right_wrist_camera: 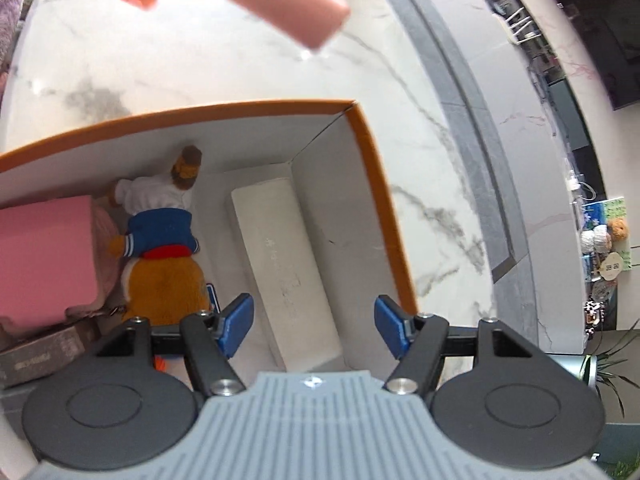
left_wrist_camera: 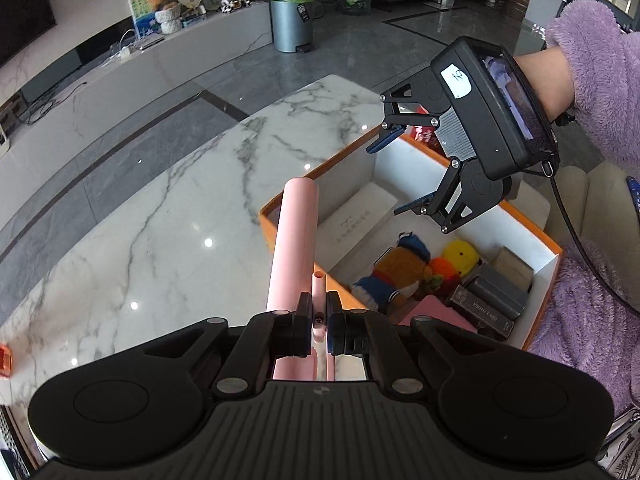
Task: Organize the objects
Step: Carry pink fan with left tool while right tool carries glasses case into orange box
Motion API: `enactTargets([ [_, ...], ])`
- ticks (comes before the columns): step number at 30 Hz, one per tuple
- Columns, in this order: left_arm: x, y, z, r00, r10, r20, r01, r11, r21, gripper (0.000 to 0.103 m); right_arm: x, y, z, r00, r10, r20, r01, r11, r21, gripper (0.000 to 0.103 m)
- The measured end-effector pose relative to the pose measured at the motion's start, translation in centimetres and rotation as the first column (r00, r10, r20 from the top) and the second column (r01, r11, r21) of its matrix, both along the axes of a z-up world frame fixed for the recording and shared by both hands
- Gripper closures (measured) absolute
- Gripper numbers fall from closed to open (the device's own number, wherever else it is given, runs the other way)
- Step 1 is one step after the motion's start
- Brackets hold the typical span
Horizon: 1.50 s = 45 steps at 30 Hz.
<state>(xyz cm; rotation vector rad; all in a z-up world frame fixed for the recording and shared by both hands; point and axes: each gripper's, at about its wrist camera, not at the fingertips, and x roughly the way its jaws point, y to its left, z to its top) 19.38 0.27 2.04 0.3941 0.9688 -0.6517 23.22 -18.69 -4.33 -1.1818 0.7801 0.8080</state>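
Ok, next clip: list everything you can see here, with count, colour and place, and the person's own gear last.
pink tube tool: 1, pink, clamped in the left gripper above the table
storage box: 1, orange outside and white inside, open, on the marble table
white long box: 1, white, lying inside the storage box
plush toys: several; brown, blue, yellow and orange; inside the storage box
dark card boxes: a few, grey-black, at one end inside the storage box
pink flat box: 1, pink, inside, beside the plush
trash bin: 1, grey metal, on the floor
left gripper: black, shut on the tool
right gripper: black with blue pads, open over the storage box
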Motion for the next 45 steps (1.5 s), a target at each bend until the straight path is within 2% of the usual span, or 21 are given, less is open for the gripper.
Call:
enactTargets([
  [7,0.6,-7.4,0.0,0.984,-0.176,0.041,0.175,0.984,0.023,0.095,-1.0,-5.3,3.2,0.997,-0.052,0.053,0.047,0.996,0.081,0.034],
  [11,1.6,-11.2,-1.9,0.967,-0.252,0.038,0.250,0.967,0.051,0.095,-2.2,-7.5,3.2,0.996,-0.079,0.041,0.075,0.991,0.108,0.036],
  [16,3.5,-14.0,-5.5,0.946,-0.324,0.001,0.322,0.941,0.105,0.095,-2.8,-9.5,3.1,0.995,-0.097,0.006,0.096,0.987,0.131,0.037],
  [24,5.5,-15.3,-9.9,0.913,-0.403,-0.065,0.409,0.903,0.136,0.095,-2.2,-10.0,2.2,0.989,-0.115,-0.098,0.132,0.973,0.191,0.038],
  [36,6.8,-15.5,-13.1,0.873,-0.471,-0.126,0.487,0.860,0.155,0.095,0.0,-9.0,0.2,0.986,-0.100,-0.130,0.126,0.971,0.204,0.038],
  [40,7.7,-15.0,-14.4,0.879,-0.456,-0.136,0.475,0.861,0.182,0.095,0.2,-8.8,-0.3,0.986,-0.091,-0.139,0.118,0.973,0.200,0.038],
  [43,8.0,-14.7,-14.4,0.884,-0.449,-0.127,0.465,0.871,0.160,0.094,0.3,-8.7,-0.5,0.985,-0.093,-0.144,0.121,0.973,0.196,0.038],
  [45,8.1,-14.6,-14.2,0.886,-0.450,-0.114,0.463,0.869,0.172,0.088,0.5,-8.7,-0.5,0.985,-0.095,-0.145,0.123,0.973,0.196,0.038],
])
